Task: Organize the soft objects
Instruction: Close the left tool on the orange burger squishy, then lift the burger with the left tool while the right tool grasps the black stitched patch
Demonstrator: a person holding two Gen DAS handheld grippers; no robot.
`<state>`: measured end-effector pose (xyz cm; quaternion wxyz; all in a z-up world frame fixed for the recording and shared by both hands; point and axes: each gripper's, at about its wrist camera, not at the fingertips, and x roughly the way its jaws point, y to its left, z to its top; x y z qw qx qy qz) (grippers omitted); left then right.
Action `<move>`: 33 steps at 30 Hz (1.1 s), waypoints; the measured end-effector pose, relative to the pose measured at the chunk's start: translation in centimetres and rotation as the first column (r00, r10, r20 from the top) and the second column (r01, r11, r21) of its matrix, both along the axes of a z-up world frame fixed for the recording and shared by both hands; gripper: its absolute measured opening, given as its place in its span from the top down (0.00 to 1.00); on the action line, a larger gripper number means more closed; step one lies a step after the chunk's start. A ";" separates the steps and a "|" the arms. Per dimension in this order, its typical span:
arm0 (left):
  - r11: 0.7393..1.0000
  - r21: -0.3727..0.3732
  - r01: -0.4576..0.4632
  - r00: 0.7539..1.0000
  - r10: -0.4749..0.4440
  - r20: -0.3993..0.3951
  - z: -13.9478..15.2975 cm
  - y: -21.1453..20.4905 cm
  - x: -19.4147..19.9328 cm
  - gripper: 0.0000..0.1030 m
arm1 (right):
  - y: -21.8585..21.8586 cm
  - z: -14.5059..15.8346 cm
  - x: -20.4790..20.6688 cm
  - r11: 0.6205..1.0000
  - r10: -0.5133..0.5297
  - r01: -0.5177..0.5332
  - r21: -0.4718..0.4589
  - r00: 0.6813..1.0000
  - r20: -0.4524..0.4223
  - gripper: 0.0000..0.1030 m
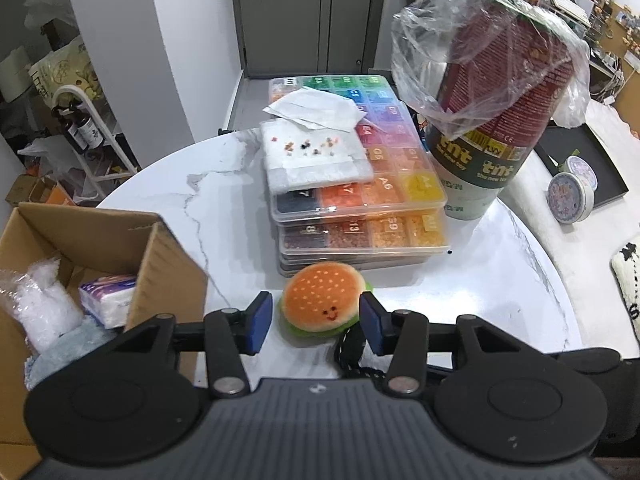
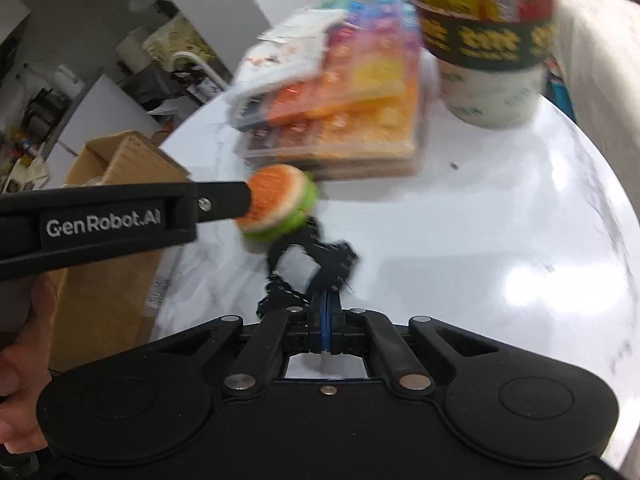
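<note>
My left gripper (image 1: 313,320) stands part-spread around the plush hamburger (image 1: 322,305); in its own view both blue pads (image 1: 256,326) flank the toy with a sliver of gap on each side, so I cannot tell whether they press it, though from the right wrist view one black finger (image 2: 224,202) touches the bun's side. My right gripper (image 2: 326,312) is pressed together, its blue pads pinching the black braided cord (image 2: 320,258) that runs from the hamburger; that view is motion-blurred. The hamburger sits on the white marble table (image 1: 500,280), just in front of a stack of clear bead organizer boxes (image 1: 360,216) with coloured compartments. A white pegboard (image 1: 312,160) with a few beads lies on top of the stack, with folded white paper (image 1: 312,110) behind it. Right of the stack stands a tall stack of paper cups (image 1: 496,128) draped in clear plastic. Left of my left gripper, an open cardboard box (image 1: 120,240) holds a tissue pack (image 1: 106,298) and crumpled clear plastic (image 1: 38,304). A hand (image 2: 20,360) grips the left tool's handle.
</note>
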<state>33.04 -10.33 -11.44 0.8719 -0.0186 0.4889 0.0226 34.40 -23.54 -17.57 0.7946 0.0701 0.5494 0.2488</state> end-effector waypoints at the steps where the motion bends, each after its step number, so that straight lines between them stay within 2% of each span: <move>1: 1.000 0.005 0.002 1.000 -0.002 0.000 -0.2 -0.2 0.1 0.55 | -0.4 0.0 -0.1 1.000 -0.008 0.008 -0.002 1.000 -0.004 1.00; 6: 1.000 0.025 0.002 1.000 -0.003 0.003 -1.0 -0.7 0.8 0.54 | -1.9 0.4 -0.1 0.998 -0.044 0.045 0.050 0.999 -0.013 1.00; 7: 1.000 0.026 0.000 1.000 -0.001 0.008 -1.2 -0.7 0.9 0.54 | -2.0 0.5 0.0 0.997 -0.048 0.049 0.059 0.999 -0.014 0.98; 11: 1.000 0.026 -0.009 1.000 0.009 -0.001 -2.0 -0.7 1.3 0.54 | -2.3 0.7 0.2 0.996 -0.057 0.058 0.069 0.998 -0.014 0.81; 15: 1.000 0.025 -0.009 1.000 0.009 -0.016 -2.9 -0.8 1.5 0.52 | -1.8 1.0 0.5 0.995 -0.049 0.050 0.085 0.999 -0.010 0.72; 17: 1.000 0.018 -0.011 1.000 0.012 -0.020 -3.3 -0.7 1.7 0.51 | -1.4 1.1 0.5 0.995 -0.044 0.044 0.088 0.999 0.000 0.61; 20: 1.000 -0.003 -0.021 0.999 0.021 -0.034 -3.7 -0.4 2.1 0.50 | -1.0 1.2 0.6 0.996 -0.036 0.034 0.083 0.999 0.013 0.53; 24: 0.999 -0.029 -0.033 0.999 0.032 -0.034 -3.9 -0.3 2.3 0.52 | -0.9 1.0 0.8 0.996 -0.042 0.041 0.081 0.999 0.011 0.51; 28: 0.995 -0.073 -0.063 0.998 0.061 -0.030 -3.6 0.5 2.2 0.69 | -0.7 0.9 0.9 0.996 -0.040 0.039 0.079 0.999 0.008 0.51; 33: 0.995 -0.075 -0.068 0.998 0.068 -0.007 -2.1 0.8 1.5 0.71 | 0.0 0.7 1.2 0.997 -0.030 0.029 0.065 0.999 0.016 0.51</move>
